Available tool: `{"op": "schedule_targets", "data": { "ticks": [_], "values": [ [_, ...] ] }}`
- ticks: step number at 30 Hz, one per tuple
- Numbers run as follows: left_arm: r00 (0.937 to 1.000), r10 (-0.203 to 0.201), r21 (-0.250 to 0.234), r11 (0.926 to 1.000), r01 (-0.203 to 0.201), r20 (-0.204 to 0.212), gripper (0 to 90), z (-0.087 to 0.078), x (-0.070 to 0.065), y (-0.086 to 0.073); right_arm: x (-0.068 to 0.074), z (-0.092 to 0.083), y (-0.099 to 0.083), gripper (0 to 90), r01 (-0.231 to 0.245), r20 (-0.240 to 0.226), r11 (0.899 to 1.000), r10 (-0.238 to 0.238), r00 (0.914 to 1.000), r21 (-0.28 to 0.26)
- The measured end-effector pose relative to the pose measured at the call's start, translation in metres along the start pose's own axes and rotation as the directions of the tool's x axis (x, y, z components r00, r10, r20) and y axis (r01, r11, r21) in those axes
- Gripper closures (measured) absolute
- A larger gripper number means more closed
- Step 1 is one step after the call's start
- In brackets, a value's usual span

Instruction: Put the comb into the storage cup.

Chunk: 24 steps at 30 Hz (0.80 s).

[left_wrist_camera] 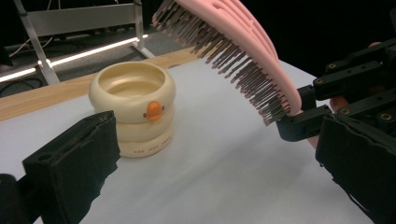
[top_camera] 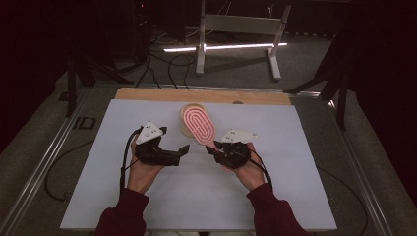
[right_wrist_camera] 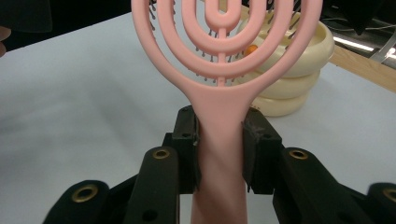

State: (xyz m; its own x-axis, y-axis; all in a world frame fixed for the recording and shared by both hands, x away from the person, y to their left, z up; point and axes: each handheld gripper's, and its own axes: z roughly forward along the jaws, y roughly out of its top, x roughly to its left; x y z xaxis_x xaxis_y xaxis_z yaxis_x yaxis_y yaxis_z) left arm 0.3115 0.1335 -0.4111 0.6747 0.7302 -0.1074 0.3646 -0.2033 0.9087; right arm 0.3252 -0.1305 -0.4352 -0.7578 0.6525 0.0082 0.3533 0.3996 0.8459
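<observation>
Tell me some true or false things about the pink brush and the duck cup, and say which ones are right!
1. The right gripper holds the pink brush by its handle. True.
2. The brush lies flat on the table. False: it is lifted, its bristles pointing down over the white table.
3. The cream cup has an orange beak on its side. True.
4. The left gripper is squeezing the cup. False: its fingers are open and apart from the cup.
5. The cup is lying on its side. False: it stands upright, open end up.
</observation>
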Motion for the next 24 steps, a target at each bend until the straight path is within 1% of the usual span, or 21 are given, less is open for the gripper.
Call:
{"op": "schedule_targets", "data": {
  "ticks": [2,6,7,10,11,12,17,19,22,24],
  "values": [
    [1.0000,0.002,0.003,1.0000,-0.002,0.002,0.4,0.001,0.000,0.001,0.000,0.001,0.000,69.7,0.003,-0.003,1.000,-0.003,1.0000,-0.003],
    [0.9999,-0.005,0.001,1.0000,0.005,0.010,0.4,0.003,-0.001,0.003,0.002,0.002,0.001,69.7,-0.002,-0.006,1.000,0.002,1.0000,-0.005],
    [0.9999,-0.008,0.001,1.0000,0.008,0.012,0.4,0.004,-0.002,0.004,0.003,0.002,0.001,69.7,0.004,-0.009,1.000,-0.004,1.0000,-0.003],
    [0.9998,-0.005,0.008,1.0000,0.004,0.017,0.4,0.006,-0.003,0.005,0.004,0.003,0.002,69.7,0.001,-0.010,1.000,-0.001,0.9999,-0.003],
    [0.9998,-0.004,0.009,1.0000,0.004,0.018,0.4,0.007,-0.003,0.006,0.004,0.003,0.002,69.7,0.009,-0.012,1.000,-0.009,0.9999,-0.003],
    [0.9998,-0.003,0.010,0.9999,0.003,0.019,0.4,0.007,-0.004,0.007,0.005,0.003,0.002,69.7,0.001,-0.011,1.000,-0.001,0.9999,-0.007],
    [0.9993,-0.007,0.005,1.0000,0.007,0.036,0.4,0.011,-0.007,0.009,0.007,0.004,0.003,69.7,0.003,-0.018,1.000,-0.004,0.9998,-0.012],
    [0.9991,-0.011,0.006,0.9999,0.011,0.040,0.3,0.011,-0.007,0.009,0.007,0.004,0.003,69.7,0.006,-0.018,1.000,-0.006,0.9998,-0.012],
    [0.9980,-0.030,0.007,0.9995,0.029,0.055,0.3,0.014,-0.007,0.009,0.009,0.005,0.003,69.7,0.003,-0.018,1.000,-0.004,0.9998,-0.017],
    [0.9973,-0.041,0.009,0.9991,0.040,0.061,0.3,0.016,-0.008,0.009,0.009,0.005,0.004,69.7,0.011,-0.019,1.000,-0.011,0.9998,-0.020]
  ]
}}
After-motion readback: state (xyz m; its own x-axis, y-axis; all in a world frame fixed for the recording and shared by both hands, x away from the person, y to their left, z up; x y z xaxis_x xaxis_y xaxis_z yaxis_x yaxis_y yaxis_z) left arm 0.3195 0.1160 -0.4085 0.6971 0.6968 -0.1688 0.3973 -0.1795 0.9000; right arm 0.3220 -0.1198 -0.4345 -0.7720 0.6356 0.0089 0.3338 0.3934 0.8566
